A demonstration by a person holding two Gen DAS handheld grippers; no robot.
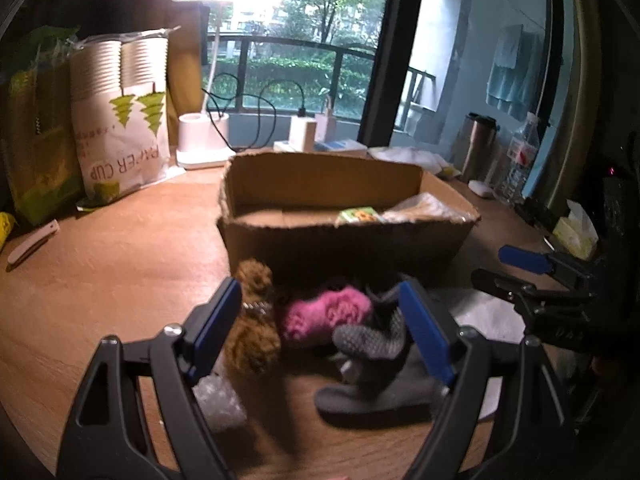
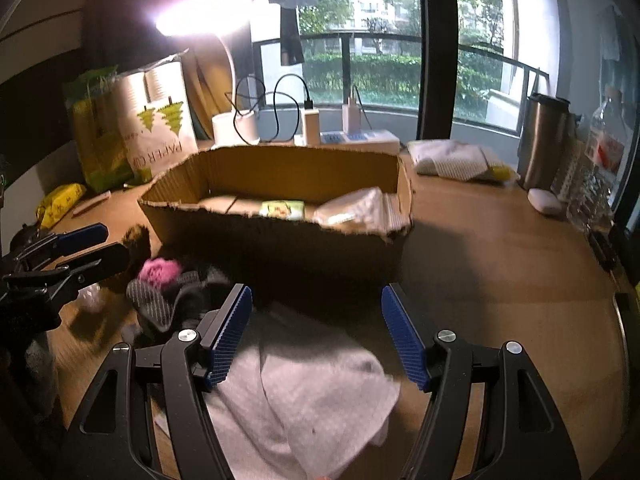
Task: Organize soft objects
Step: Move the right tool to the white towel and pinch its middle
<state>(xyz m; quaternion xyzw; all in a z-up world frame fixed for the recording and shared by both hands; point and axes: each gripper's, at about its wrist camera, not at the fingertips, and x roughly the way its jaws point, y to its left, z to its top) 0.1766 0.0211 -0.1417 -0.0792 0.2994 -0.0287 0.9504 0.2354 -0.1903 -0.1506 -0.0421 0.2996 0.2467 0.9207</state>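
Both our grippers (image 1: 320,312) (image 2: 316,332) gape empty — cardboard box (image 1: 344,240) mid-frame barely filled, soft pile (image 1: 328,312) below awaits.

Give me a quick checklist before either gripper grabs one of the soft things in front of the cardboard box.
1. Left gripper open: ok, blue pads apart, nothing pinched.
2. Right gripper open: ok, nothing pinched.
3. Left target framed: ok, pink knitted bundle lies between the fingers, beside the brown fuzzy toy and the grey patterned sock.
4. Right target framed: ok, white dotted cloth lies flat below the pads.
5. Open brown cardboard box has room: ok, a green packet and a clear plastic bag sit in one end.
6. Pads touching fabric: cannot tell, left view is blurred.
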